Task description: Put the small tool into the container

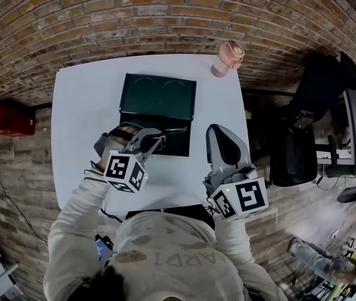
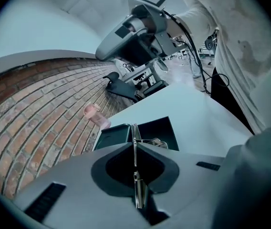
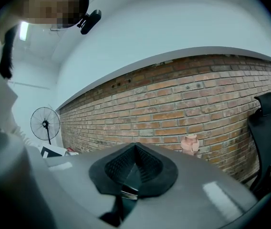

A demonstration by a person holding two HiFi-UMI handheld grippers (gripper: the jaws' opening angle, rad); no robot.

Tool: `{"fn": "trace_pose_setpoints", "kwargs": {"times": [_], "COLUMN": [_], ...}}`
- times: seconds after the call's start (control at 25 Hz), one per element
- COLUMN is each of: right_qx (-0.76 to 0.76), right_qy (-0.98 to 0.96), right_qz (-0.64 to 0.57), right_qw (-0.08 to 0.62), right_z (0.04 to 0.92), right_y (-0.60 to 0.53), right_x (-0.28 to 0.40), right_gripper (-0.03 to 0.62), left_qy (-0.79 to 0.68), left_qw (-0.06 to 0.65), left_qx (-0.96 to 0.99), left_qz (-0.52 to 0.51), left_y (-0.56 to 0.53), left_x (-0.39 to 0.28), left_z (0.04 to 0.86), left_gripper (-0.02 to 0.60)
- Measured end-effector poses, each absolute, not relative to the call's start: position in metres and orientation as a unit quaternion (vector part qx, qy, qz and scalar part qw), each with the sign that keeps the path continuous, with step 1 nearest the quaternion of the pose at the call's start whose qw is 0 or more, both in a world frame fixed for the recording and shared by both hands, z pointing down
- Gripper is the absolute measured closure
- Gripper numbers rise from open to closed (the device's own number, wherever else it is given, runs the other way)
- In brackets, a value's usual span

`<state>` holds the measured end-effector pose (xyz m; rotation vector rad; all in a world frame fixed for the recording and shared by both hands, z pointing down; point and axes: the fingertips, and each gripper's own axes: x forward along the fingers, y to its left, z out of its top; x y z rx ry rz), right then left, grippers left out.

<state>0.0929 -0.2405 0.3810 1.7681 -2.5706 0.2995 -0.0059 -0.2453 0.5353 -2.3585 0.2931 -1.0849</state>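
Note:
A dark green container (image 1: 158, 96) lies open in the middle of the white table (image 1: 81, 124), its lid toward the brick wall. My left gripper (image 1: 150, 140) hangs over the container's near half, shut on a thin metal tool (image 1: 174, 131) that pokes out to the right. In the left gripper view the tool (image 2: 135, 142) stands edge-on between the closed jaws of that gripper (image 2: 135, 147), above the container (image 2: 157, 128), where some small metal pieces (image 2: 154, 141) lie. My right gripper (image 1: 219, 133) is to the right of the container, shut and empty (image 3: 135, 147).
A pink cup (image 1: 228, 58) stands at the table's far right corner by the brick wall. A black office chair (image 1: 300, 149) is right of the table, a red box (image 1: 4, 118) to the left. A fan (image 3: 45, 124) stands far off.

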Motion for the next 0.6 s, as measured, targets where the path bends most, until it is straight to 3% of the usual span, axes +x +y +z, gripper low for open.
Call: {"fn": "trace_pose_setpoints", "kwargs": {"times": [0.6], "right_qx": [0.566], "right_qy": [-0.816], "right_qz": [0.113], "right_qw": [0.015], "right_z": [0.398], "right_y": [-0.267], "right_x": [0.114], "right_gripper": [0.583], "left_qy": [0.067], "left_qw": [0.244], "left_qx": [-0.846], "left_qz": [-0.469], "left_y": [-0.27], "left_x": [0.008], "left_z": [0.587], "left_gripper": [0.575]}}
